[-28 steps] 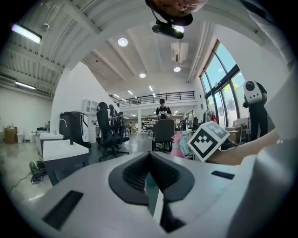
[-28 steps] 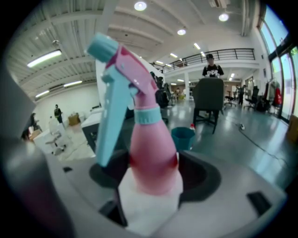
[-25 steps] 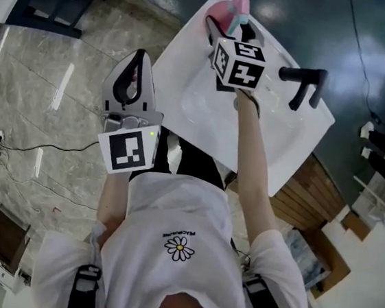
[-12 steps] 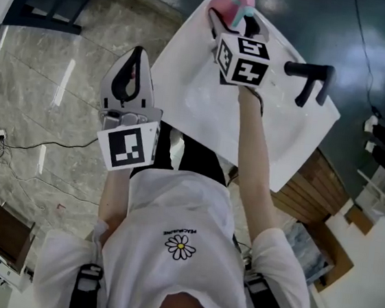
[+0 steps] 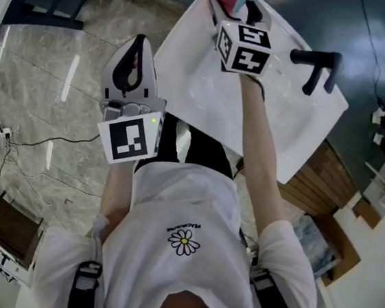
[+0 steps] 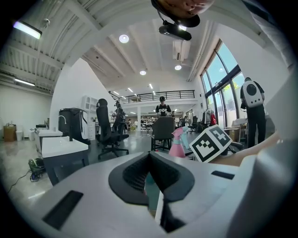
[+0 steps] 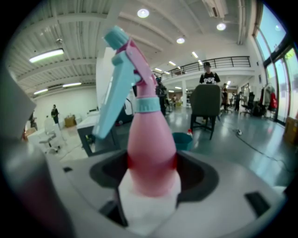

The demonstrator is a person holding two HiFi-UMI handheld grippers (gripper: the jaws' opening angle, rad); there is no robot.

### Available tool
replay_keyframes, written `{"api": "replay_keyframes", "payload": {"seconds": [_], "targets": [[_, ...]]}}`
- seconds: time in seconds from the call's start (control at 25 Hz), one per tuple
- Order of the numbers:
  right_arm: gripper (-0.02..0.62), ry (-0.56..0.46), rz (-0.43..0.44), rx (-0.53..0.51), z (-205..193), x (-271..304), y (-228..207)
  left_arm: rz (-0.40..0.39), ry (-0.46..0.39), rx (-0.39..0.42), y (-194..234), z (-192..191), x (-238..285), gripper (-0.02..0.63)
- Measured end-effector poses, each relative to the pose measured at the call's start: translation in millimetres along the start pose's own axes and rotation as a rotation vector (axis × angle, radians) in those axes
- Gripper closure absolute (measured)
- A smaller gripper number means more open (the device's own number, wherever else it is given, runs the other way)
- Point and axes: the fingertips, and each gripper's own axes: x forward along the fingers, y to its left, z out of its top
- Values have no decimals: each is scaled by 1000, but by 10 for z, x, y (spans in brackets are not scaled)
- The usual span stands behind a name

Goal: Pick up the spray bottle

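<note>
- Right gripper (image 7: 151, 174) was clamped on pink body of spray bottle (image 7: 150, 153).
- Bottle stood upright at far end of white table (image 5: 206, 96).
- Left gripper (image 6: 151, 176) had jaws together, nothing between them, and was apart from table.
- Grasp seemed done. Whether bottle was already off table, could not tell.

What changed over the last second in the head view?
Very little. The right gripper, shut on the spray bottle, slid slightly up the frame, but the table and black handle shifted with it, so probably the camera moved. Nothing taken or released. The left gripper stays beside the table, jaws together, empty.
</note>
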Motion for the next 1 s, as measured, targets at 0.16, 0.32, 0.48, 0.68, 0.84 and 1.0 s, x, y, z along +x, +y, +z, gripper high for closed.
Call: {"api": "replay_keyframes", "payload": {"seconds": [0.16,0.32,0.48,0.68,0.84,1.0], "targets": [[272,7,-4,0,-5,7,-21,3,-22,1,-39,86,-9,586],[272,-1,4,43,90,-127,-39,-13,-27,-5,-74,175,-64,586],[273,-27,14,56,299,-346,-47,-25,-57,-51,-104,315,-109,586],[272,-78,40,105,610,-790,-66,-24,-92,-43,-250,597,-140,586],[272,-190,32,155,939,-1293,-123,-80,-132,-33,-460,863,-152,586],[272,-349,-32,179,1354,-2003,-248,-149,-200,-28,-713,1224,-162,586]]}}
